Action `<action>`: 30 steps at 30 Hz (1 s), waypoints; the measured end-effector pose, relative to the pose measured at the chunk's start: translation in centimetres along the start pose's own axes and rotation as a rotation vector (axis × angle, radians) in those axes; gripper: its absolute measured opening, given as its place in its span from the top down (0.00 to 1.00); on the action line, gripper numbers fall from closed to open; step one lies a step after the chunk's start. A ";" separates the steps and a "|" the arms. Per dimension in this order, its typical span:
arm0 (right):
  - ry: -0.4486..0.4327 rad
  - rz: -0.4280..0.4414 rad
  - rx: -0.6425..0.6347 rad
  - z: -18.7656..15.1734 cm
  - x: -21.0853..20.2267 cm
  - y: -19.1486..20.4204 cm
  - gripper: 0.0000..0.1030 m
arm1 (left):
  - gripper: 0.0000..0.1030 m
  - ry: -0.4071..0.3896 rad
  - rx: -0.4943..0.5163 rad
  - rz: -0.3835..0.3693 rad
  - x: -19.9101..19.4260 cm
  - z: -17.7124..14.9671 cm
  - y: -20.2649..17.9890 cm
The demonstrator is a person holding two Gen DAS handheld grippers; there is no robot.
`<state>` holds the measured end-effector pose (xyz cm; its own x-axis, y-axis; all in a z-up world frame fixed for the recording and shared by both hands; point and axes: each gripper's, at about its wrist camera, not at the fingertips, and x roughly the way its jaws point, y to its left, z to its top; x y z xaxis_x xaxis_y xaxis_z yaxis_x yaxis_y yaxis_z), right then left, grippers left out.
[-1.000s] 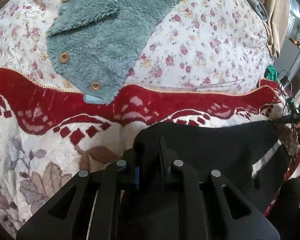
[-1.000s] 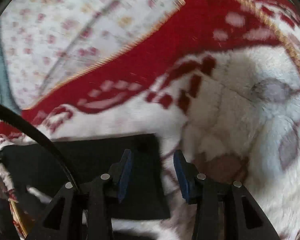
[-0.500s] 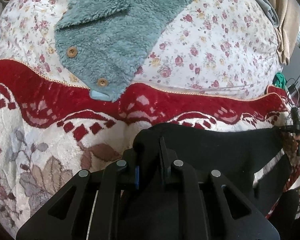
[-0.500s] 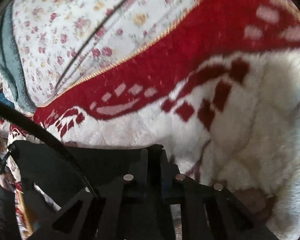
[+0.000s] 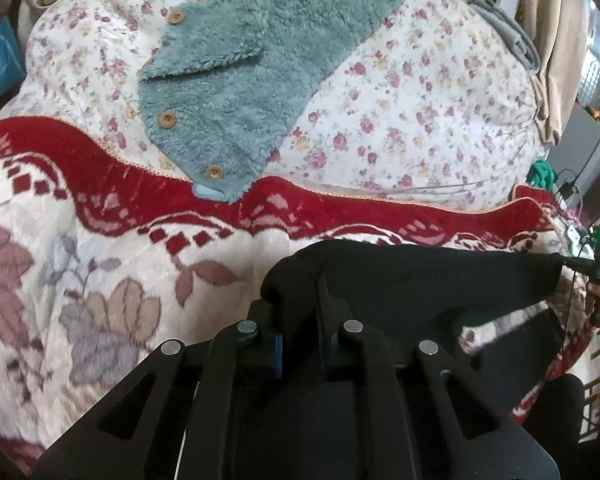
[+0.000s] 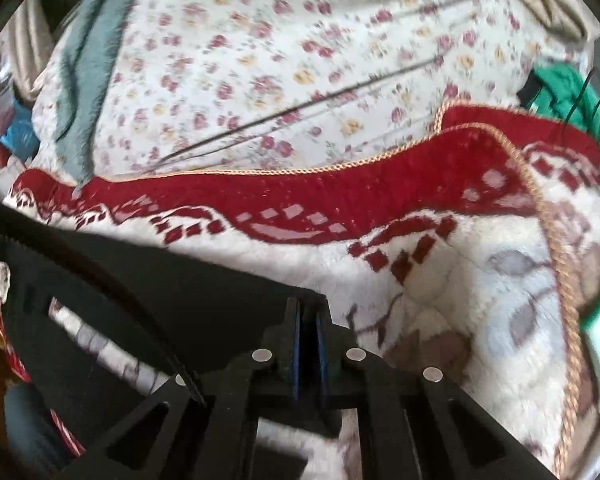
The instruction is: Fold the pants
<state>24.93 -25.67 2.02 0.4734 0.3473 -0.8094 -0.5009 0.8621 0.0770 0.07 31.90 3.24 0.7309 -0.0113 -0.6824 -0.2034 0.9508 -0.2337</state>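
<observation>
Left gripper [image 5: 298, 312]: jaws pressed together, pinching a bunched-up corner of the black pants [image 5: 420, 280]; you can see the fabric humped up right over the tips.

Right gripper [image 6: 308, 320]: jaws pinching the other top corner of the pants [image 6: 188, 292], blue pads almost touching with the cloth edge squeezed in between.

Pants: stretched out between the two grippers, held a bit above the blanket [image 5: 100, 280]. In the left wrist view they run from 6 o'clock out toward 3 o'clock, with a second layer hanging down under the taut edge.

Blanket: fuzzy cream one with a red border and flower pattern, spread on the bed, sits right under the pants.

Floral sheet [image 5: 400, 100]: white with little pink roses, past the blanket's red edge, toward 12 o'clock.

Teal fleece jacket [image 5: 252, 60]: wooden buttons, lying on the floral sheet around 11 to 12 o'clock, bottom corner just overlapping the red border. Well apart from the pants.

Right wrist view: kinda motion-blurred, fyi.
</observation>
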 end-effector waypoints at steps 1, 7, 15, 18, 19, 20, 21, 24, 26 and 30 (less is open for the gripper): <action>-0.009 -0.011 -0.023 -0.6 -0.6 0.5 0.94 | 0.90 -0.005 -0.001 -0.001 -0.5 -0.6 0.0; -0.041 -0.046 -0.113 -3.9 -3.3 2.7 0.94 | 0.90 -0.033 -0.020 -0.033 -2.8 -4.4 0.6; -0.073 -0.090 -0.241 -7.4 -5.6 5.2 0.94 | 0.90 -0.047 -0.056 -0.055 -3.9 -7.9 2.2; -0.065 -0.095 -0.280 -8.5 -6.0 5.7 0.94 | 0.90 -0.050 -0.062 -0.058 -4.0 -8.6 2.6; -0.059 -0.092 -0.286 -8.9 -6.1 5.7 0.94 | 0.90 -0.048 -0.064 -0.058 -4.0 -8.8 2.7; -0.054 -0.087 -0.291 -9.3 -6.2 5.7 0.94 | 0.90 -0.045 -0.068 -0.057 -4.0 -9.0 2.9; -0.051 -0.082 -0.292 -9.6 -6.3 5.8 0.94 | 0.90 -0.044 -0.071 -0.056 -4.0 -9.2 3.1; -0.019 -0.036 -0.302 -10.6 -6.8 5.8 0.94 | 0.90 -0.044 -0.079 -0.061 -4.2 -9.9 3.4; 0.003 -0.021 -0.312 -11.0 -7.1 5.8 0.94 | 0.90 -0.040 -0.080 -0.064 -4.3 -10.3 3.6; 0.042 0.021 -0.315 -11.1 -7.7 5.8 0.94 | 0.90 -0.040 -0.079 -0.080 -4.6 -10.6 3.5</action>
<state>10.34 -27.42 2.19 0.4333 0.3429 -0.8335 -0.7133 0.6957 -0.0846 -10.94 32.02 -1.78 0.7721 -0.0718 -0.6314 -0.1935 0.9199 -0.3412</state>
